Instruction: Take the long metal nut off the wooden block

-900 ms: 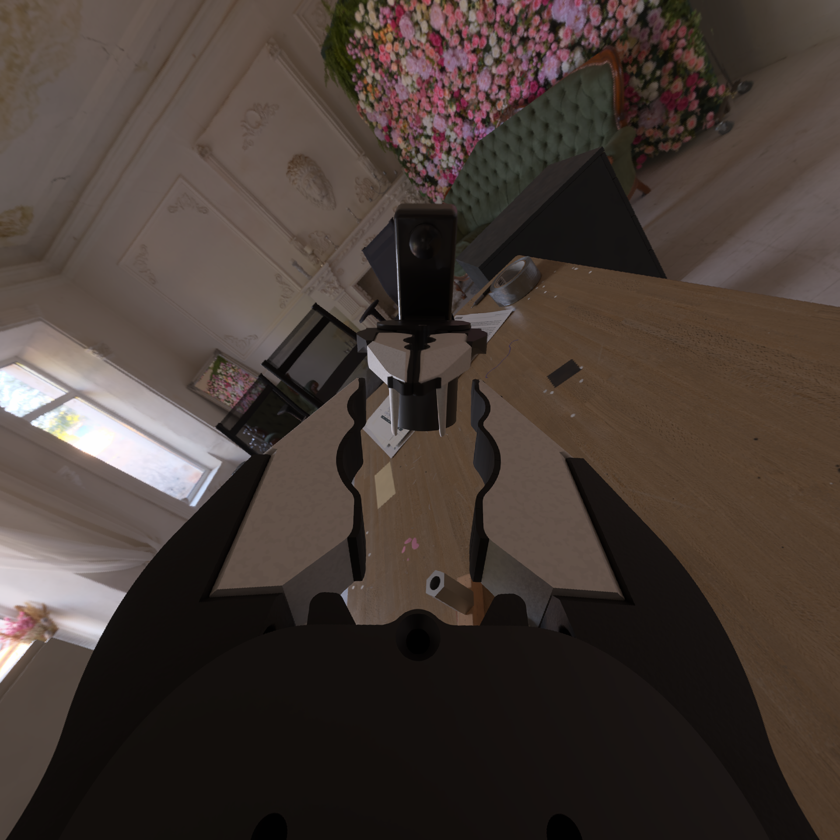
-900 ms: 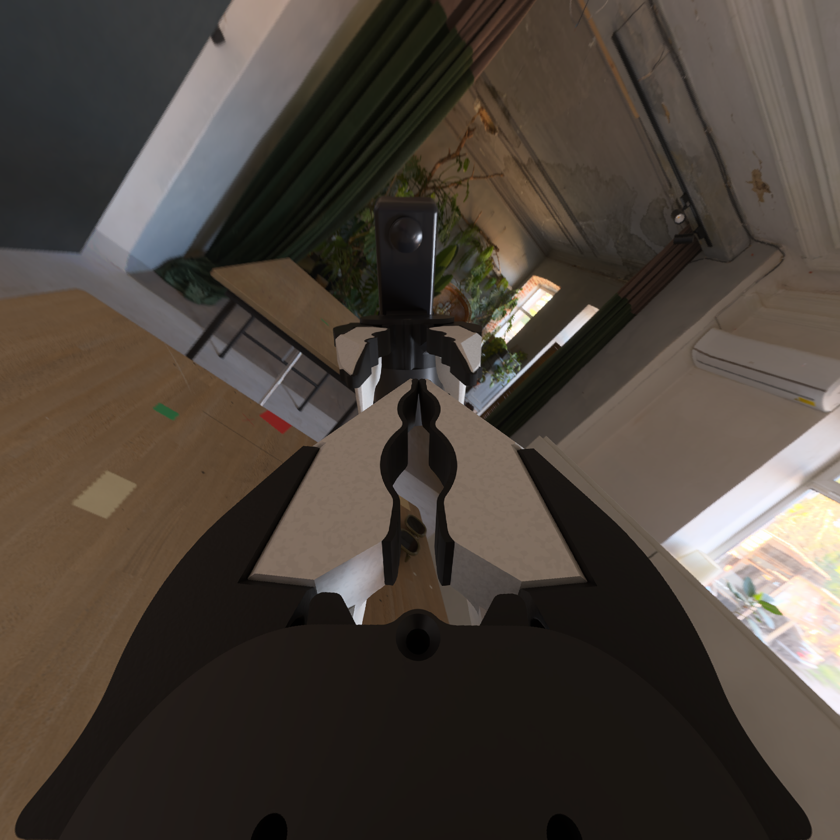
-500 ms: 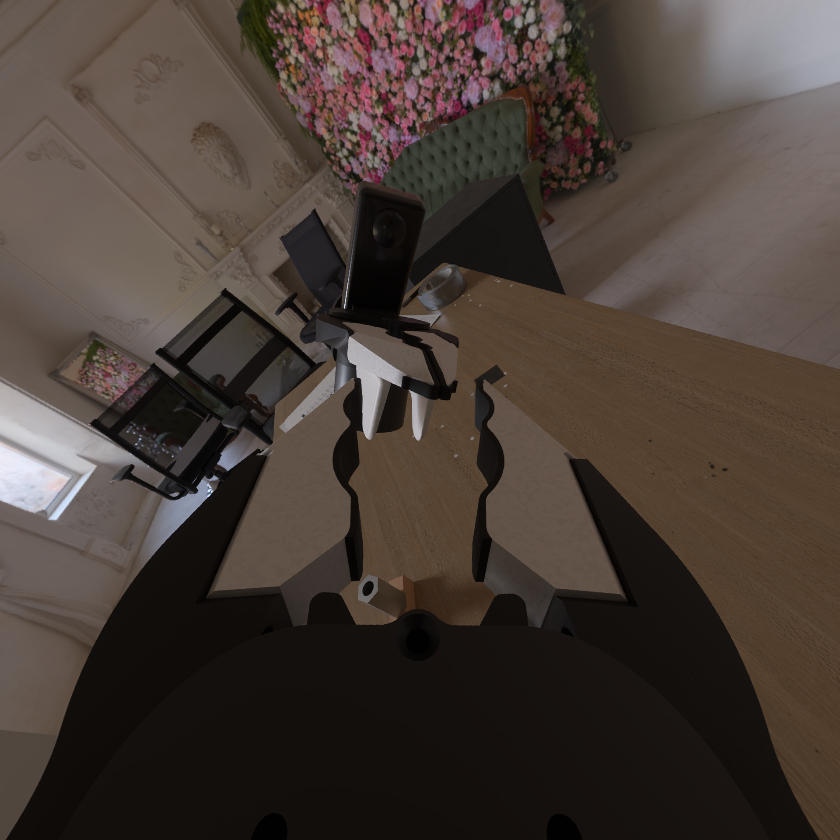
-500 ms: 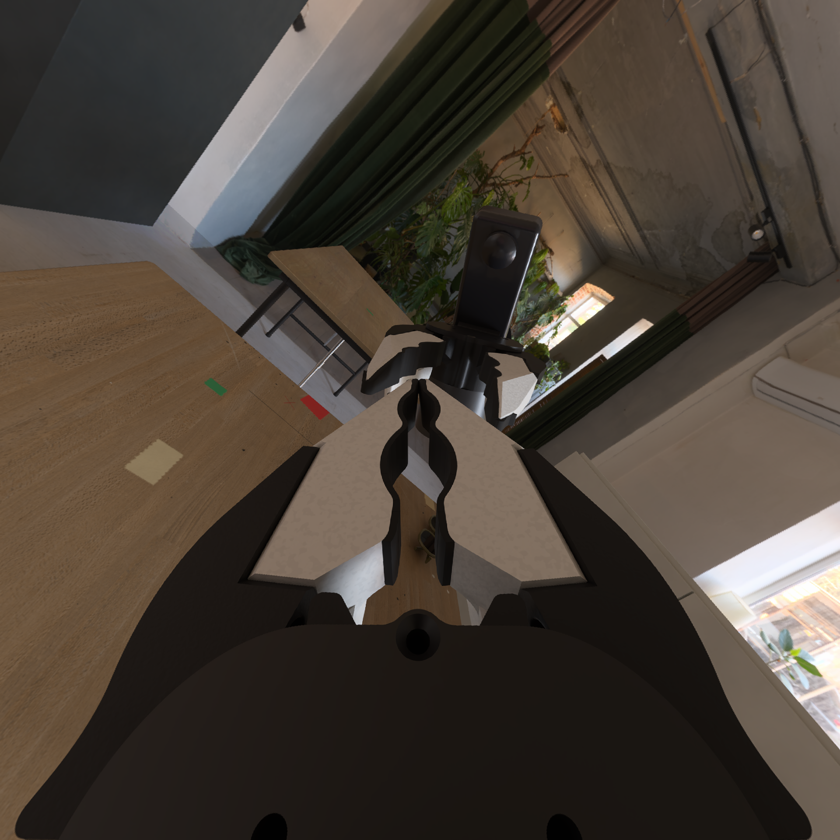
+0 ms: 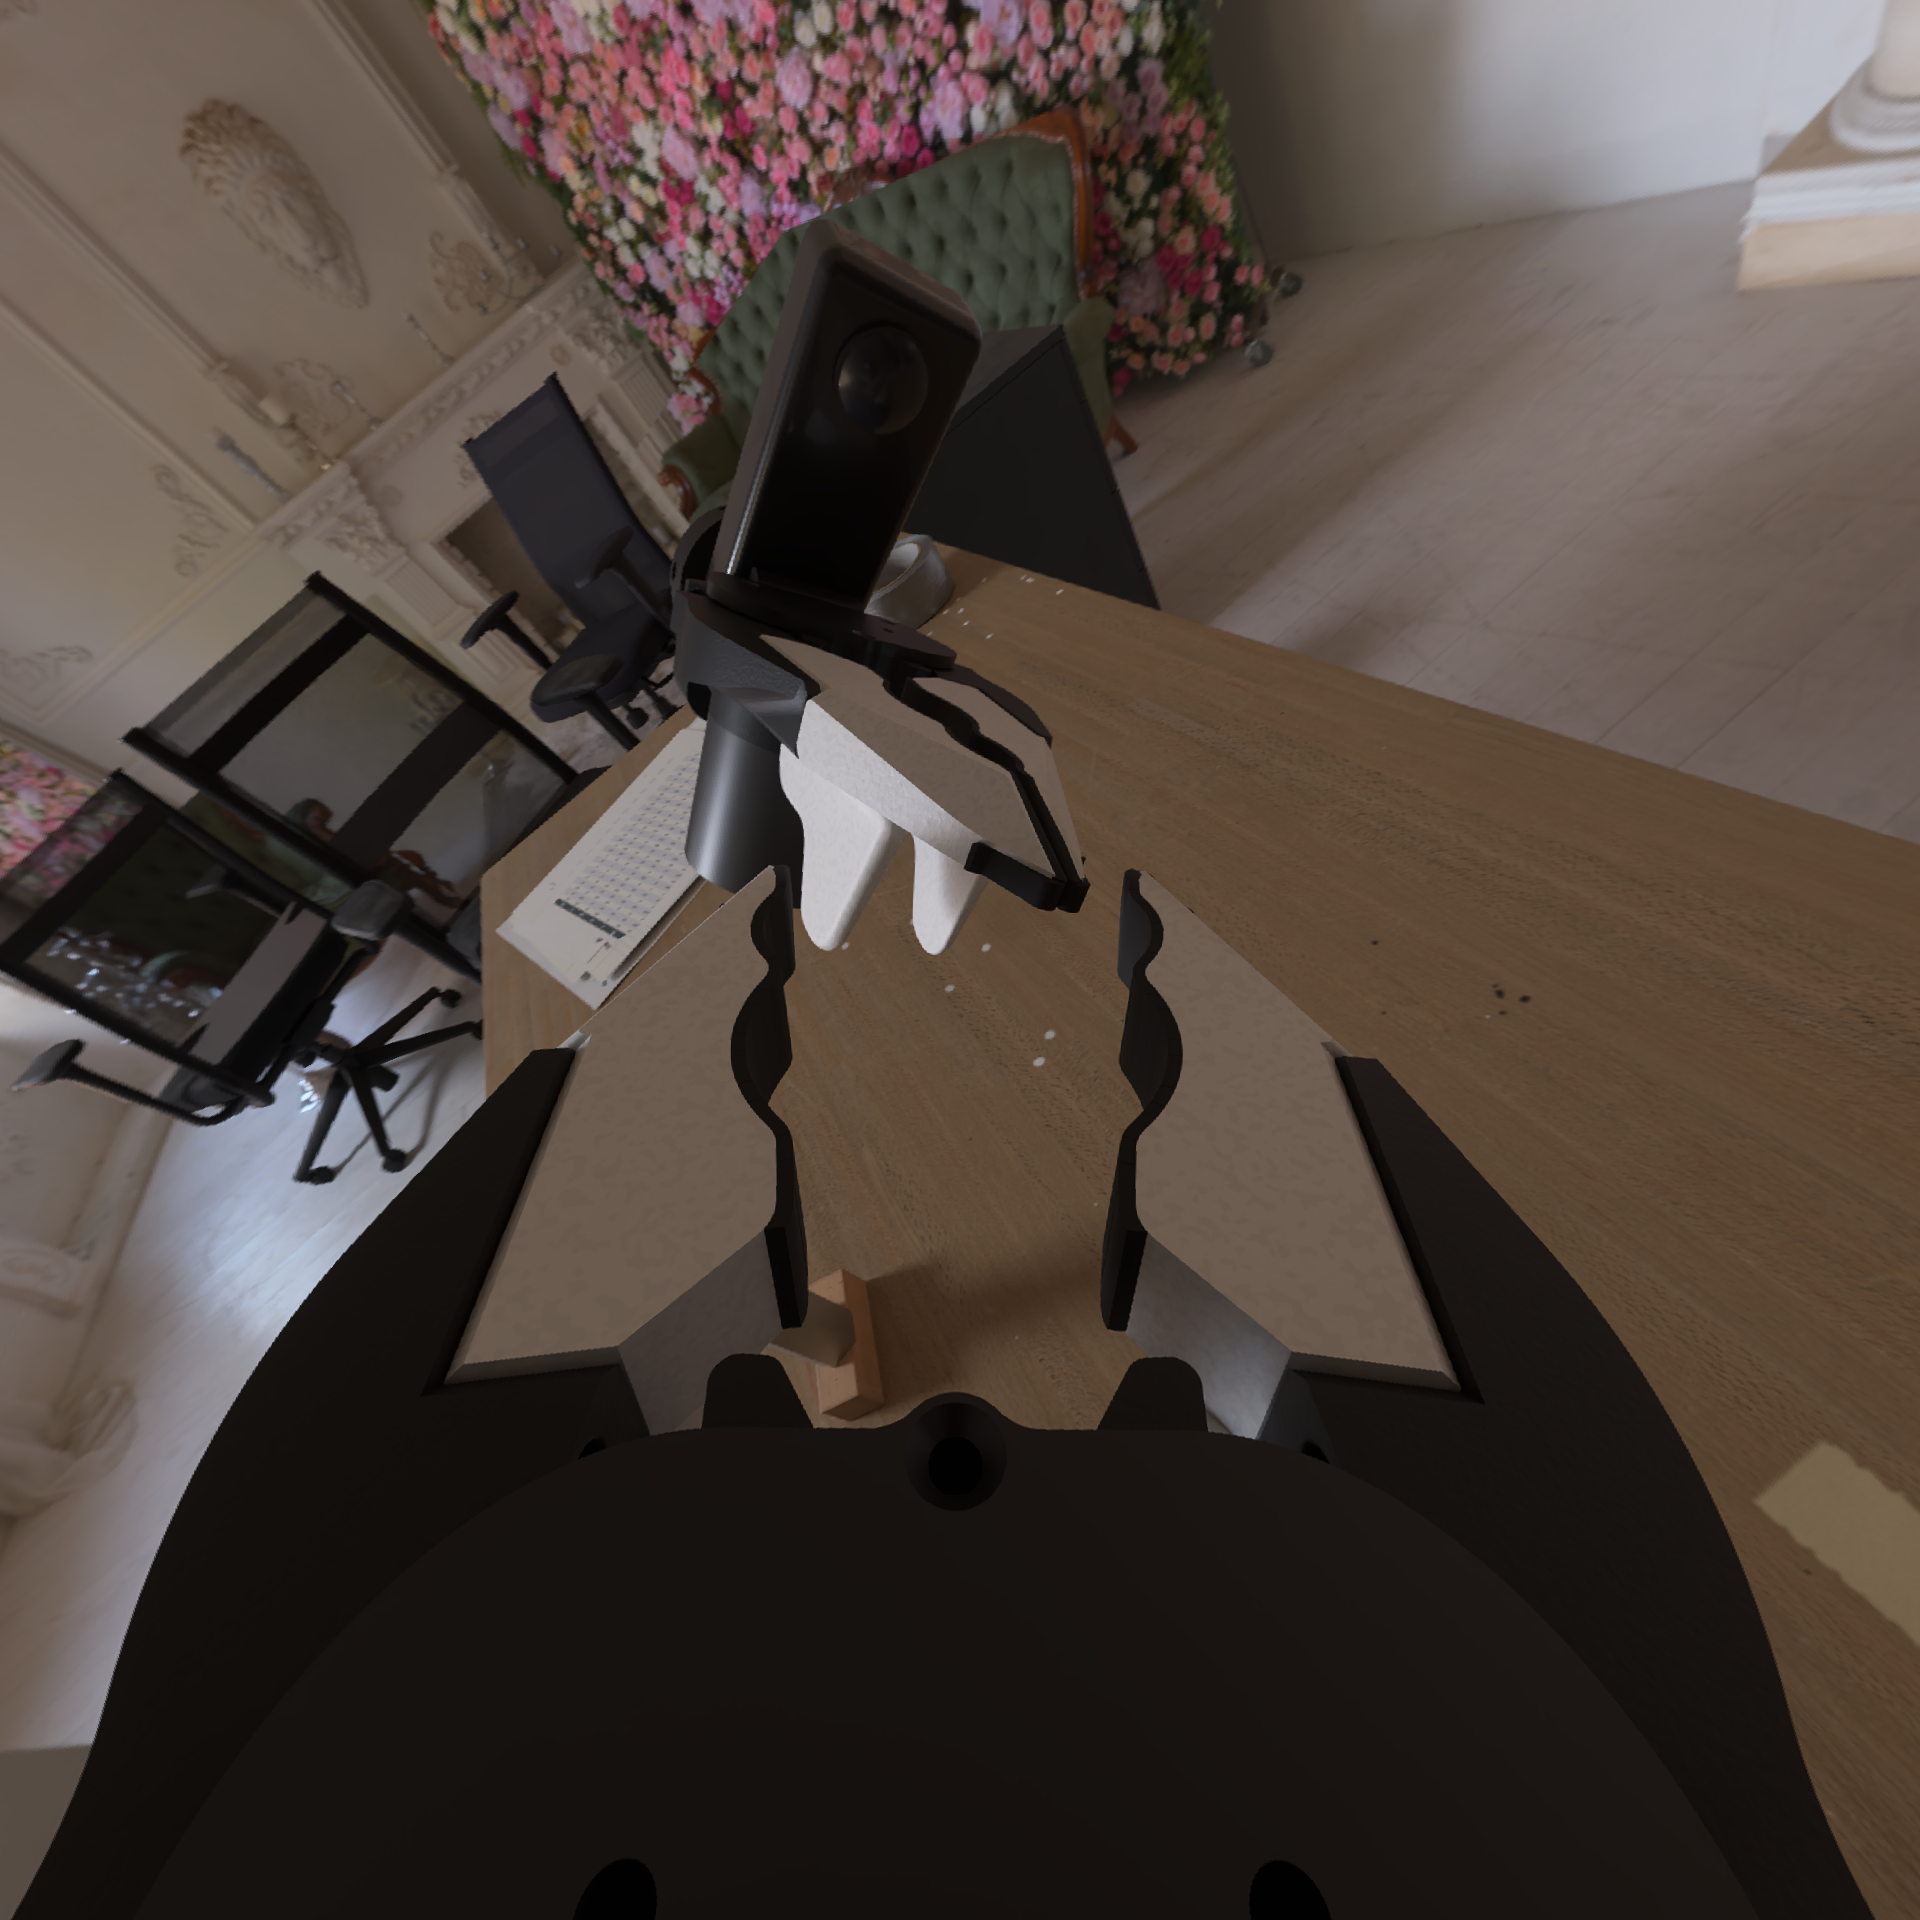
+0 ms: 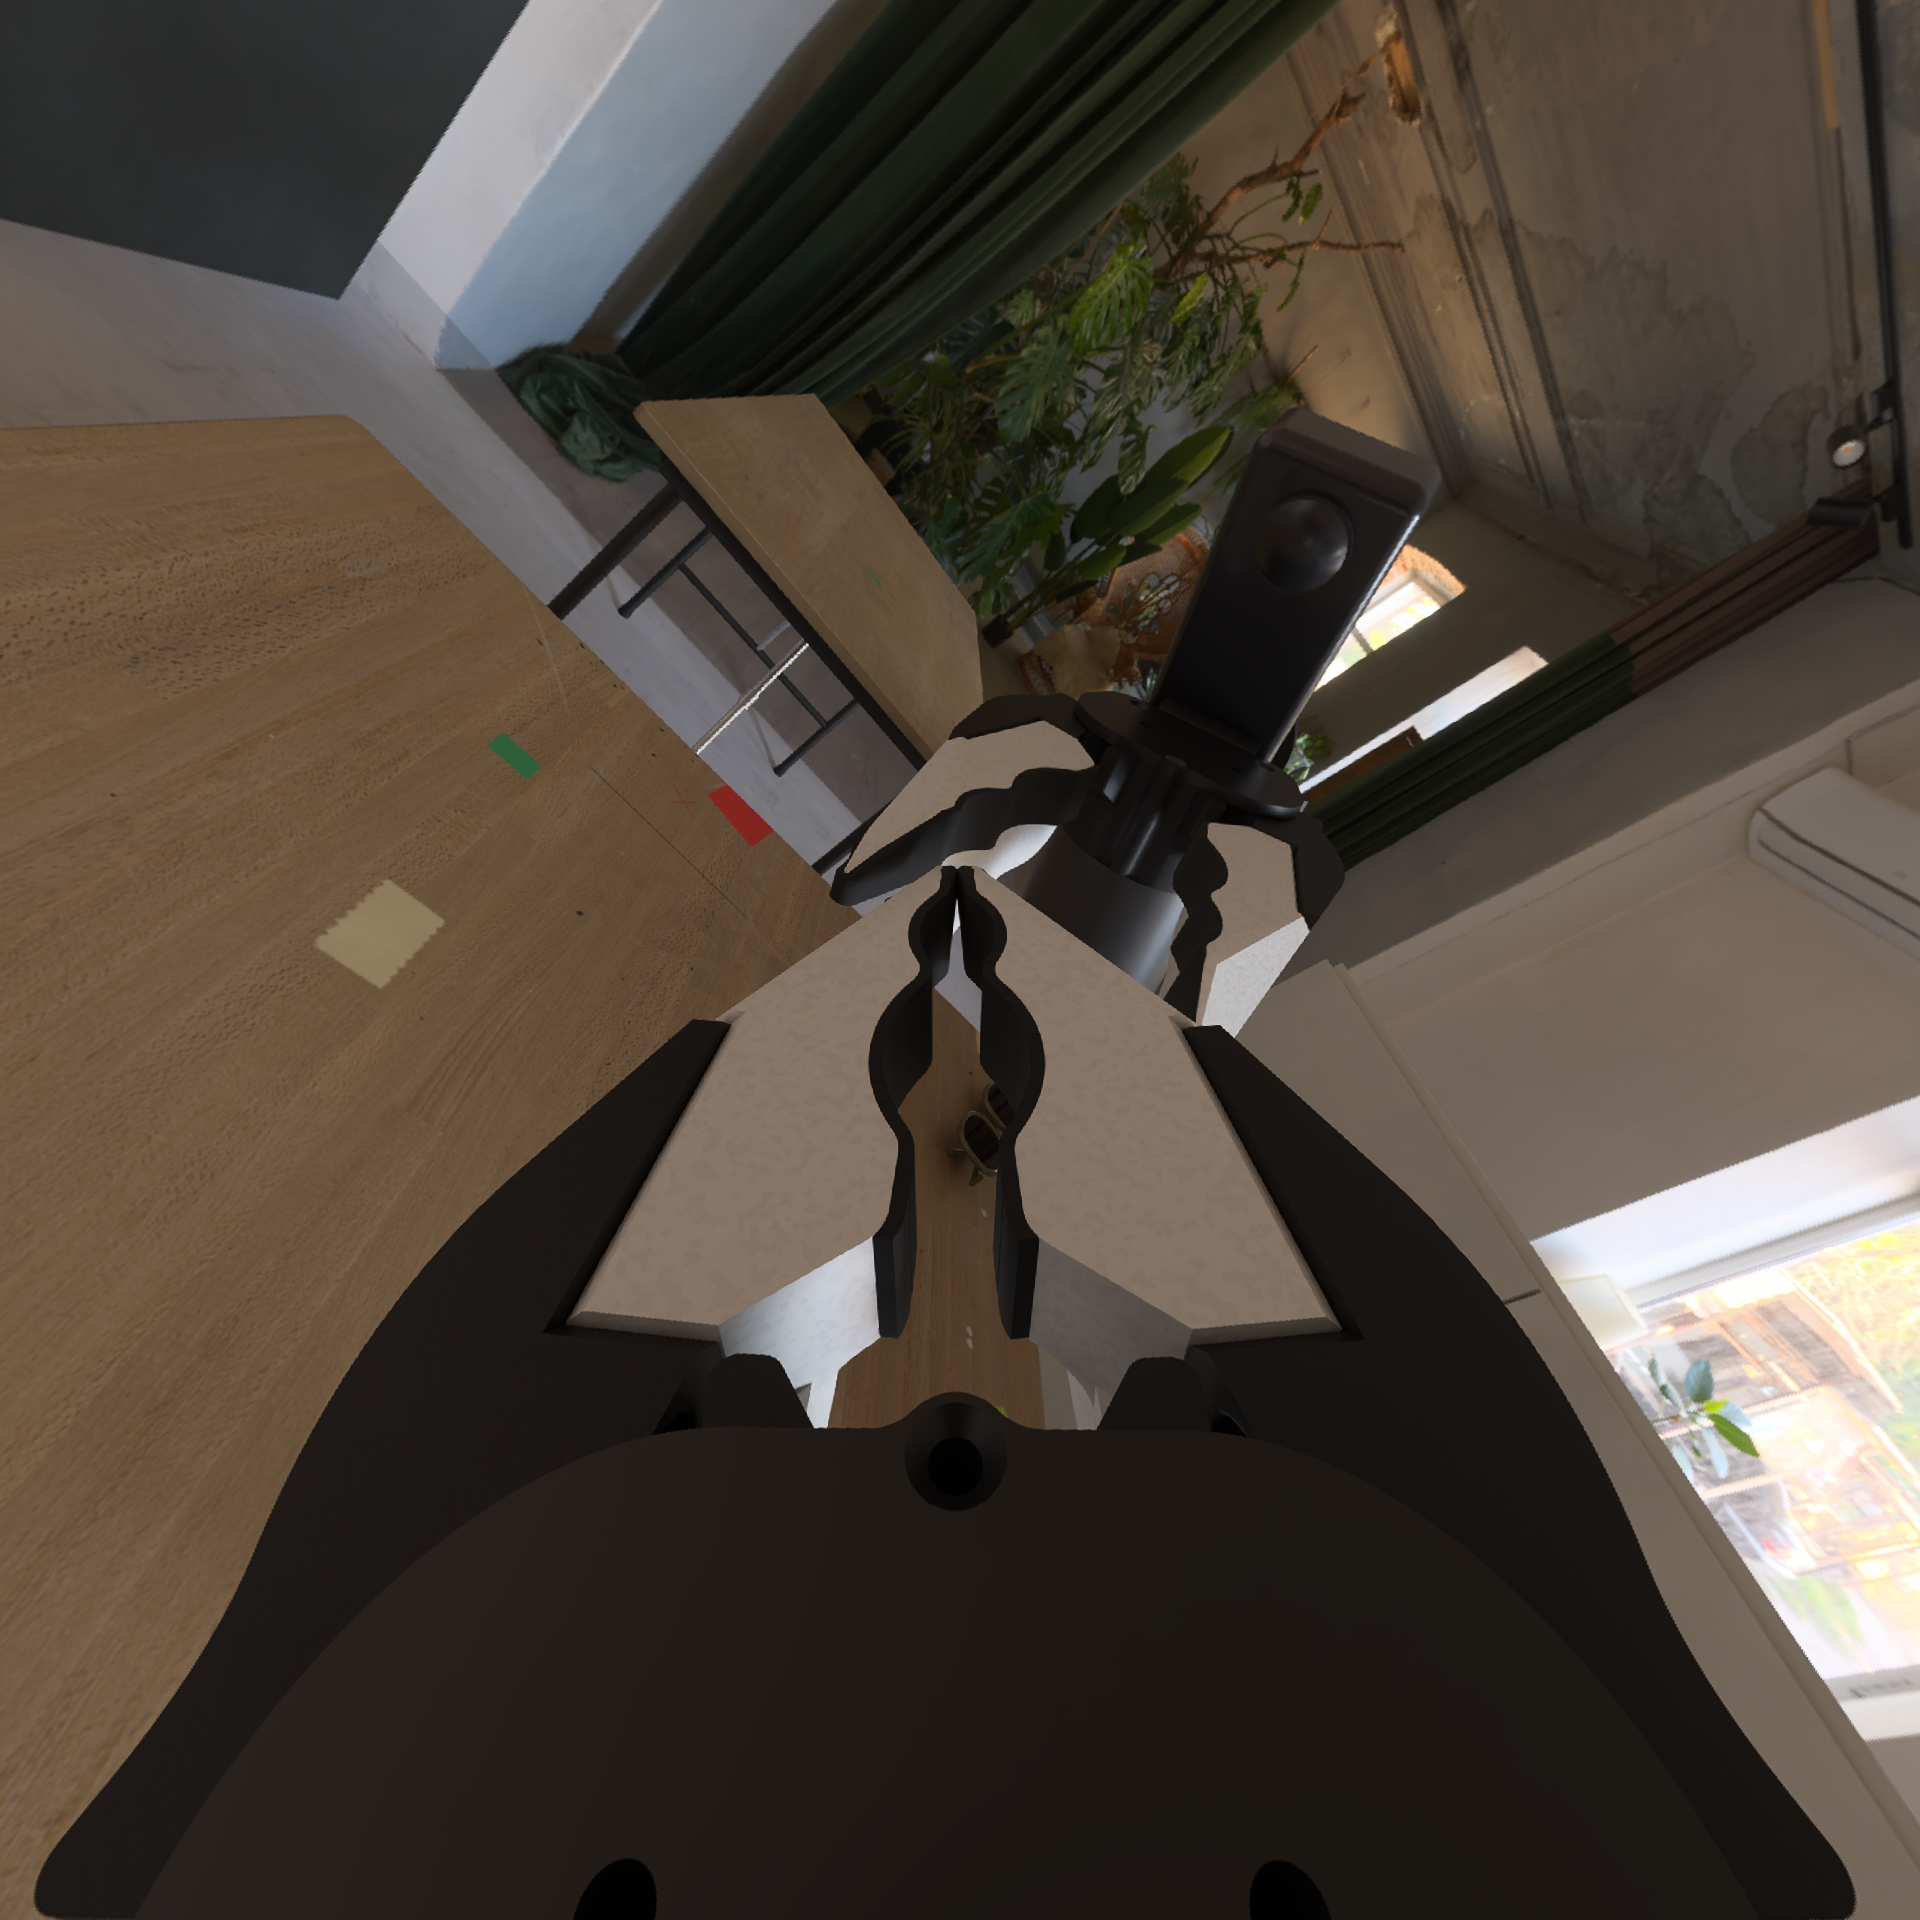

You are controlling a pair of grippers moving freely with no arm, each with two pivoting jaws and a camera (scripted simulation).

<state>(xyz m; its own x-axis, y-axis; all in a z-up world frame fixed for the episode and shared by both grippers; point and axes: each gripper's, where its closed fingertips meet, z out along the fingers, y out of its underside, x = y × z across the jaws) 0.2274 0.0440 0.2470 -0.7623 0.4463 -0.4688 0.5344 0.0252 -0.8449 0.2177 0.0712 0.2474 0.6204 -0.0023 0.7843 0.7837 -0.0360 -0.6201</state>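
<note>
In the left wrist view, a small light wooden block stands on the wooden table, low between my finger bases. The grey metal nut sticks out of its left side, partly hidden behind my left finger. My left gripper is open and empty, its tips well past the block. My right gripper hangs ahead of it, fingers pointing down. In the right wrist view my right gripper is shut with nothing between its fingers. The left gripper shows just beyond it. The block and nut do not show there.
A printed sheet lies by the table's far left edge, and a tape roll is at the far end. Beige, green and red patches mark the table. A small dark object lies under the right fingers.
The left gripper has swung, so the block and nut slid left at the bottom of its view. The right gripper looks closer and more tilted. Both jaw states are unchanged.
</note>
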